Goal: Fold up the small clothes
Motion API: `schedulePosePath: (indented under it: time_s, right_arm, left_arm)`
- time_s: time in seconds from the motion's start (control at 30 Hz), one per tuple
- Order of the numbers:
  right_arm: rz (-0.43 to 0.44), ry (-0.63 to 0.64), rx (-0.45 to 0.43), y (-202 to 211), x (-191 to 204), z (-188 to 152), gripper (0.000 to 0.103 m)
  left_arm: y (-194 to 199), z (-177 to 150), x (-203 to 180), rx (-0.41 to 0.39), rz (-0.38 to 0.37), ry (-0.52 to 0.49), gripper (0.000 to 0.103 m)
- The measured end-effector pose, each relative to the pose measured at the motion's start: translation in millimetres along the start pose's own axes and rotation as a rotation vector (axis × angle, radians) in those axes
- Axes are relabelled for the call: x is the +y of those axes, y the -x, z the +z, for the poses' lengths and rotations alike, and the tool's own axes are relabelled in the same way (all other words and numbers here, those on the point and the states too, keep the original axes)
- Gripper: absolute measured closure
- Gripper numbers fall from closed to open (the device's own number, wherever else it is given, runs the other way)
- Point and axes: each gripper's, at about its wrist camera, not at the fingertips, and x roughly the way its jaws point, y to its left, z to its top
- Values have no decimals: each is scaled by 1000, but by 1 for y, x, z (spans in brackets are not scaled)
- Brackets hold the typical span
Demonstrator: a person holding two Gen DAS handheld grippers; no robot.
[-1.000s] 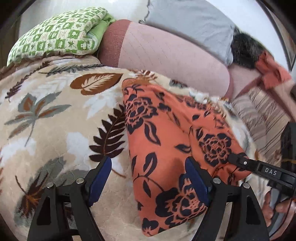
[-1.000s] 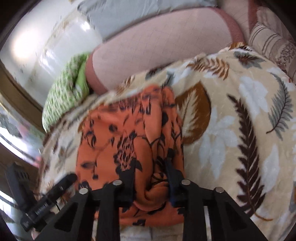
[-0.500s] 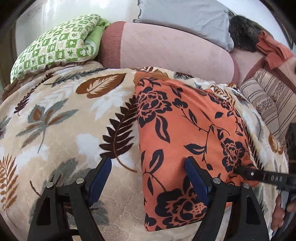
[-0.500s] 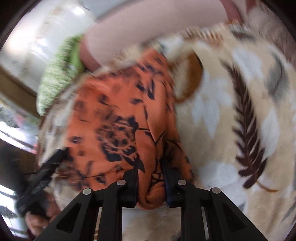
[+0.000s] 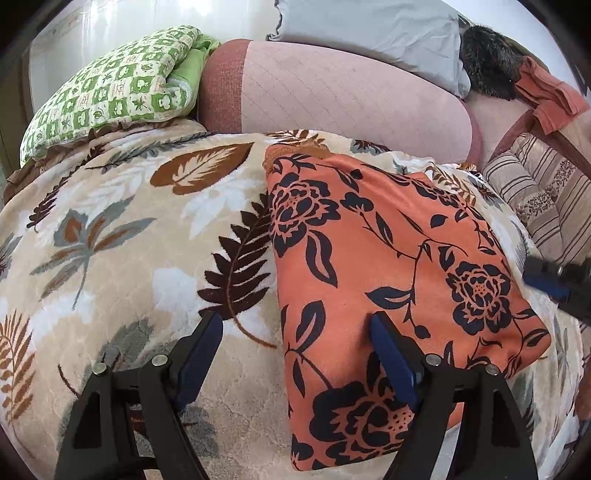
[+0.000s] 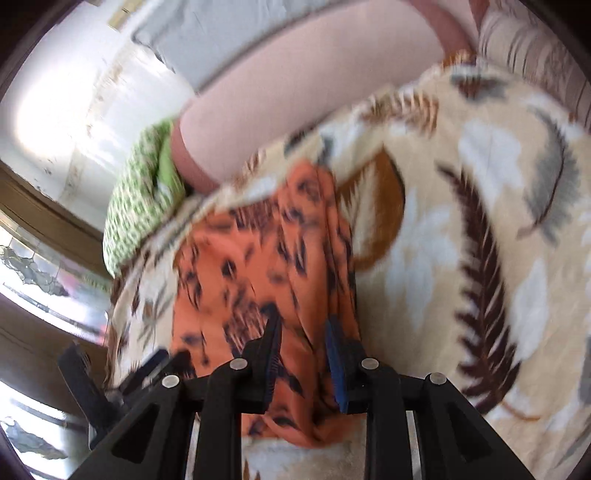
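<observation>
An orange garment with black flowers (image 5: 373, 258) lies folded flat on a leaf-patterned blanket (image 5: 110, 240). My left gripper (image 5: 295, 354) is open above the garment's near left edge, its right finger over the cloth, its left finger over the blanket. In the blurred right wrist view the garment (image 6: 258, 266) runs away from me and a bunched fold of it sits between the pads of my right gripper (image 6: 303, 354), whose jaws stand a little apart. The right gripper also shows at the right edge of the left wrist view (image 5: 557, 284).
A pink bolster (image 5: 343, 92) lies along the back, with a green checked quilt (image 5: 110, 85) at its left and a grey pillow (image 5: 373, 33) behind. A striped cushion (image 5: 543, 192) and reddish cloth (image 5: 546, 96) sit at the right.
The garment has been pulled out flatter and wider across the blanket. My right gripper has swung with the cloth edge and its jaws have parted slightly. My left gripper stays open.
</observation>
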Motion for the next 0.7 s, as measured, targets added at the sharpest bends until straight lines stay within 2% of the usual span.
schedulePosePath:
  time_s: [0.07, 0.13, 0.2, 0.3, 0.43, 0.7]
  right_arm:
    - [21, -4, -56, 6, 3, 3, 75]
    - [59, 20, -60, 3, 11, 2, 75]
    - [58, 56, -56, -2, 23, -1, 75]
    - [49, 112, -7, -21, 39, -9, 75]
    - [-82, 84, 121, -65, 29, -22, 77]
    - [0, -7, 107, -62, 15, -15, 77]
  left_arm:
    - [-1, 0, 0, 2, -1, 2, 21]
    - [-1, 0, 0, 2, 0, 2, 20]
    - [-1, 0, 0, 2, 4, -1, 20]
    - [-2, -1, -1, 0, 10, -4, 20]
    - [-9, -4, 0, 28, 4, 7, 14]
    - [-11, 0, 4, 68, -40, 18, 11]
